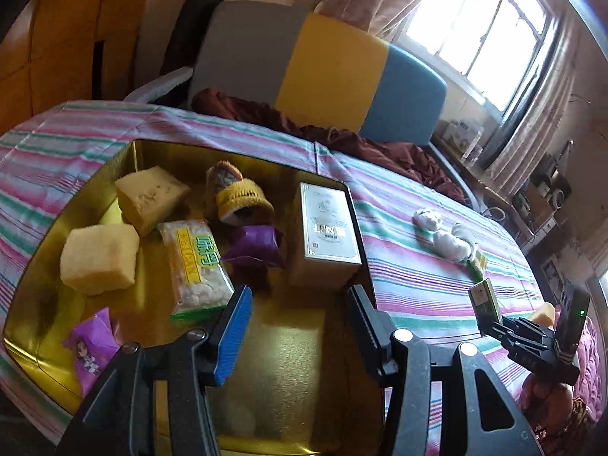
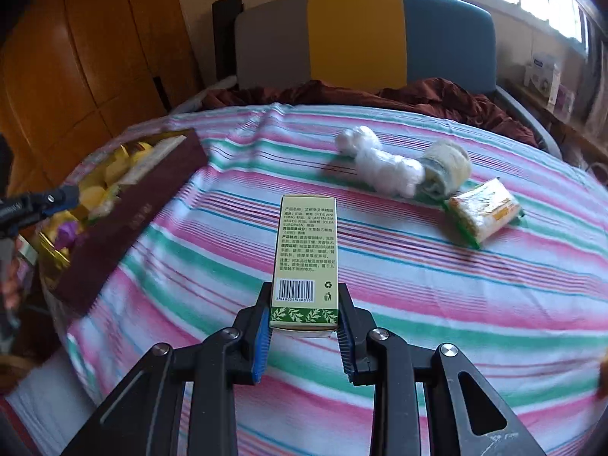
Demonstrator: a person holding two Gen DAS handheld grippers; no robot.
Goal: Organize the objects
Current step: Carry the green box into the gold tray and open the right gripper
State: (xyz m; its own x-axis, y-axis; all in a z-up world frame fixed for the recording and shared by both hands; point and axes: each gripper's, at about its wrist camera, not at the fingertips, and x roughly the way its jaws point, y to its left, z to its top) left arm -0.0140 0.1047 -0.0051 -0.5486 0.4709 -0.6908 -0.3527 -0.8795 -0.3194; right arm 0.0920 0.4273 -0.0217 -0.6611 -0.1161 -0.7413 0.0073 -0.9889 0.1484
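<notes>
My right gripper clamps the lower end of a tall green-and-cream carton, barcode face up, above the striped bedsheet. My left gripper hangs wide, holding nothing, over the near edge of the gold tin tray lying on the bed's left side. In the tray lie two yellow sponges, a tissue pack and a silver box. Towards the bed's far right a white cloth bundle touches a rolled sock, with another tissue packet just beside them.

Tin left on bed; socks, packet right; box between.
</notes>
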